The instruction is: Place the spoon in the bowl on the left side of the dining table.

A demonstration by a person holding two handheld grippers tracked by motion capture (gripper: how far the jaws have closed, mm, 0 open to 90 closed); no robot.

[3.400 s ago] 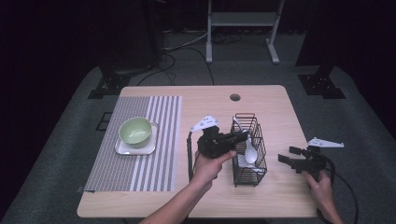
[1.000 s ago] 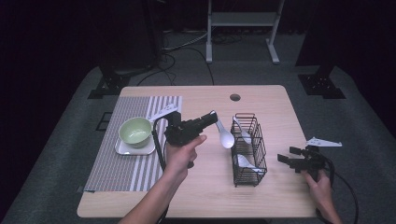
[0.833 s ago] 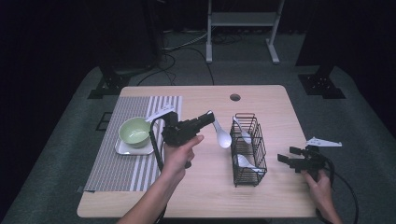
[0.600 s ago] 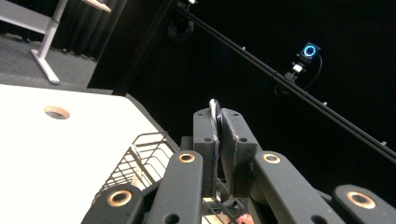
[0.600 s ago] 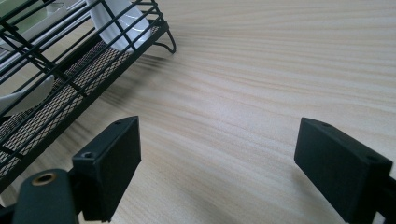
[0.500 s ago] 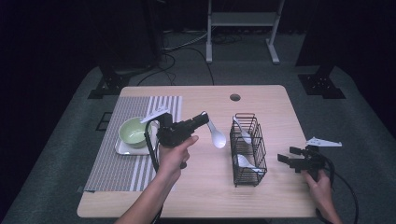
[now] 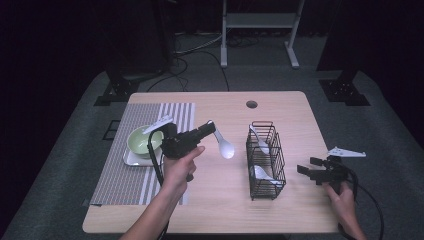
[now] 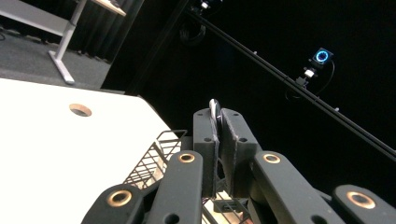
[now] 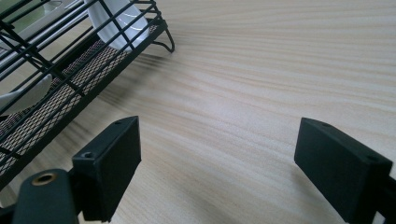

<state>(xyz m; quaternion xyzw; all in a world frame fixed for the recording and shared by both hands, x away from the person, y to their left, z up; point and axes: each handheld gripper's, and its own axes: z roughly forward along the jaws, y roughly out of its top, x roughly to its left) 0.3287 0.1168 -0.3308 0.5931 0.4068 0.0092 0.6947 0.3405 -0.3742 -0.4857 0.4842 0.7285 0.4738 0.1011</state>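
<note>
My left gripper point(image 7: 210, 128) hangs over the table between the green bowl point(image 7: 141, 140) and the black wire basket point(image 7: 265, 152). It is shut on the handle of a white spoon point(image 7: 225, 148), whose bowl hangs down toward the basket. In the left gripper view the handle's tip point(image 8: 214, 106) pokes out between the closed jaws of the gripper point(image 8: 217, 117). Two more white spoons point(image 7: 260, 173) lie in the basket. My right gripper point(image 7: 308, 170) rests on the table to the right of the basket, open and holding nothing. Its jaws point(image 9: 224, 172) stand wide apart over bare wood.
The green bowl sits on a white plate point(image 7: 131, 159) on a striped placemat point(image 7: 125, 175) at the table's left. A round cable hole point(image 7: 251, 104) lies near the far edge. The basket point(image 9: 56, 84) is just ahead-left of the right gripper's jaws.
My left gripper has lifted a white spoon out of the basket and carried it left toward the green bowl. The right gripper has stayed still.
</note>
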